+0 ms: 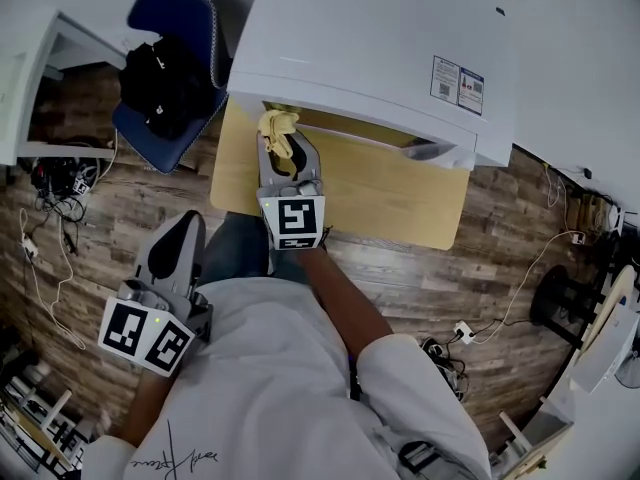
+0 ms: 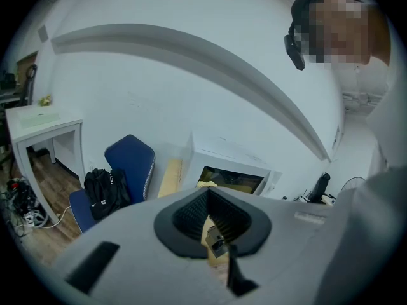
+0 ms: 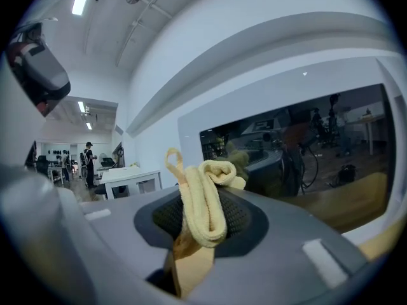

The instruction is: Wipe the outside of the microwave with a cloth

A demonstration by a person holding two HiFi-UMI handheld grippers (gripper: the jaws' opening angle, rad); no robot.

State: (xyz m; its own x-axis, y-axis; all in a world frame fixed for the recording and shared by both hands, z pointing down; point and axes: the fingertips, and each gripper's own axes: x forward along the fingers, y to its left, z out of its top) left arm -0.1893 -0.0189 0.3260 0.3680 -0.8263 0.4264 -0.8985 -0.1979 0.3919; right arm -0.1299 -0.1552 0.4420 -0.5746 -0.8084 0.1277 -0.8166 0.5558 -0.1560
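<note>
A white microwave [image 1: 380, 48] stands on a light wooden table [image 1: 390, 198], its dark glass door [image 3: 299, 151] facing me. My right gripper [image 1: 285, 148] is shut on a folded yellow cloth [image 1: 278, 133], held up against the door's left front edge. In the right gripper view the cloth [image 3: 202, 199] sticks up from between the jaws, close to the glass. My left gripper [image 1: 178, 253] hangs low at my left side, away from the table, jaws together with nothing between them. From the left gripper view the microwave [image 2: 226, 167] lies far off.
A blue chair [image 1: 175, 58] with a black bag [image 1: 165, 88] on it stands left of the table. A white desk [image 1: 40, 78] is at far left. Cables [image 1: 55, 208] lie on the wooden floor at the left, and more cables [image 1: 540, 268] at the right.
</note>
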